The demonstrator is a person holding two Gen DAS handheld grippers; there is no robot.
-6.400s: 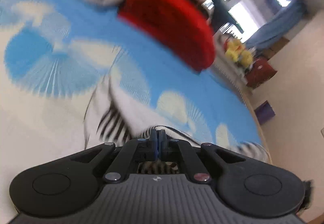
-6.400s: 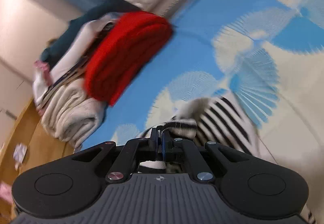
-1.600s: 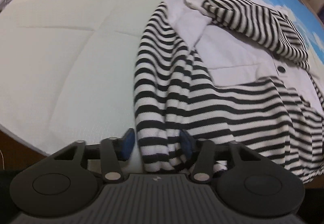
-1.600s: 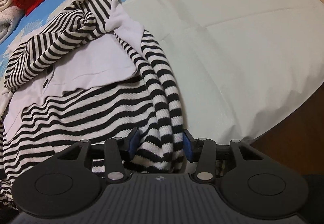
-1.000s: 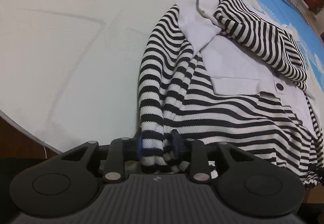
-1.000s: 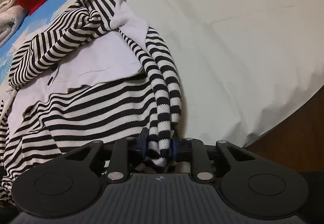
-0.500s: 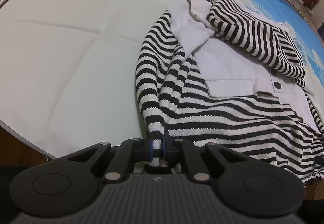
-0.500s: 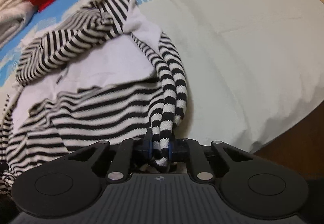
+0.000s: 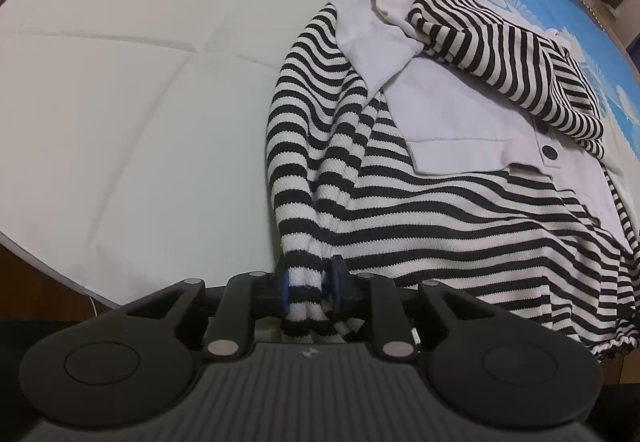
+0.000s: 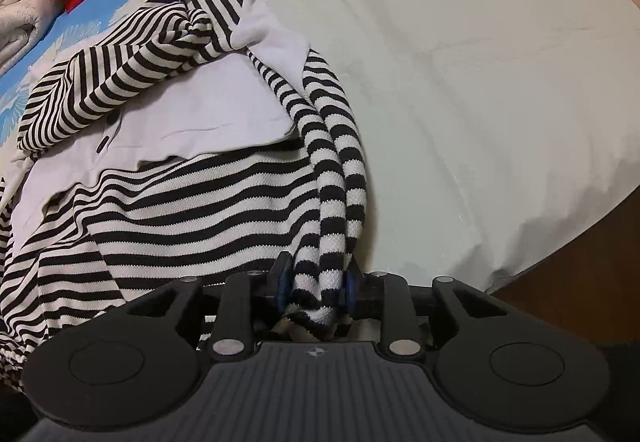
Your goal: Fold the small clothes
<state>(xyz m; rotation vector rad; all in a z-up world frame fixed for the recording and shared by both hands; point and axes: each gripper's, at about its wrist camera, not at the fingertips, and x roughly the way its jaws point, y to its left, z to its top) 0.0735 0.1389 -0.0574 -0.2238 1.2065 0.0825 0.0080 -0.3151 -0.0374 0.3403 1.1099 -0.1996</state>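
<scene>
Two tongs grip the striped garment (image 9: 432,210): the left gripper (image 9: 310,286) and right gripper (image 10: 316,290) each pinch a bunched sleeve end. Ahead of them it lies crumpled on the bed (image 9: 140,102); I judge folding barely begun.

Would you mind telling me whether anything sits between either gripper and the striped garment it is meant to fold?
Nothing visible does: the left gripper and the right gripper each already have a bunched corner of the striped garment directly between their fingers.
</scene>
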